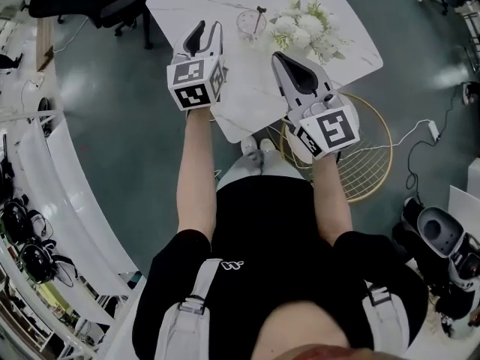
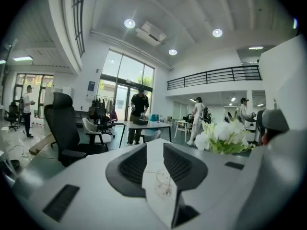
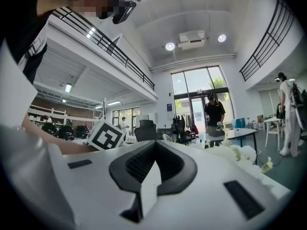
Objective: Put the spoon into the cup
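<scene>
A clear glass cup [image 1: 250, 23] stands on the white marble table [image 1: 247, 103], and the spoon [image 1: 259, 13] rests inside it with its dark handle leaning over the rim. My left gripper [image 1: 208, 30] hovers left of the cup, its jaws apart and nothing between them. In the left gripper view the cup [image 2: 163, 182] with the spoon [image 2: 169, 185] shows through the gap of that gripper [image 2: 154, 147], some way ahead. My right gripper [image 1: 279, 55] hangs over the table near the flowers; in its own view the right gripper [image 3: 154, 143] has its tips together, holding nothing.
A bunch of white flowers [image 1: 304, 27] lies just right of the cup. A gold wire stand [image 1: 367, 156] sits beside the table at the right. A black office chair [image 2: 62, 123] and several people stand farther off in the hall.
</scene>
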Demonstrator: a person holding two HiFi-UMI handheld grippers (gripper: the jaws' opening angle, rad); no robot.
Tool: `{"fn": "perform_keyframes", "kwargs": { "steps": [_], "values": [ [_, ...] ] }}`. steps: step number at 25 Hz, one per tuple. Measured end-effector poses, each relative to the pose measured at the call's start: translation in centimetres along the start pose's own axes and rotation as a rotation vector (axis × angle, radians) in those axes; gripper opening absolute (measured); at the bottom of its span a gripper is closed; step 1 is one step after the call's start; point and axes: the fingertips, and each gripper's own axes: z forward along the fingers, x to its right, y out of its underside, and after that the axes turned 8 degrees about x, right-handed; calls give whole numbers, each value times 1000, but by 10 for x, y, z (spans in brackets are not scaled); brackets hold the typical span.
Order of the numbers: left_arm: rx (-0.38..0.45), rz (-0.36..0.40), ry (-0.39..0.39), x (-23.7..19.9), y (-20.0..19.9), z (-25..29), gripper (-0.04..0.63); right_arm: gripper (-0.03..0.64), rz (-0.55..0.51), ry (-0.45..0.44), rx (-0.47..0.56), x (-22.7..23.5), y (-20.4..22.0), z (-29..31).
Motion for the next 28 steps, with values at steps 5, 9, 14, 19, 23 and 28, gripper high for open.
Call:
{"fn": "perform_keyframes", "kwargs": {
  "steps": [5,9,14,19,23,28],
  "values": [
    [115,-1,-75,-16,-45,-45,62,6,4,-75,59,-33,-12,33],
    [170,-48,-175,-36,-61,-76,27,6,-4,-68,35,-41,-8,51],
    [228,-40,-219,-38,-75,-109,17,6,10,-23,22,-45,-8,66],
    [211,-17,-265,-46,-52,-91,17,6,13,-12,-1,-22,10,92],
    [236,-18,-259,-40,-62,-111,17,6,6,-13,-35,-36,9,81],
    [241,-28,-224,-32,-67,-117,17,6,-12,-14,-62,-49,8,77]
  ]
}}
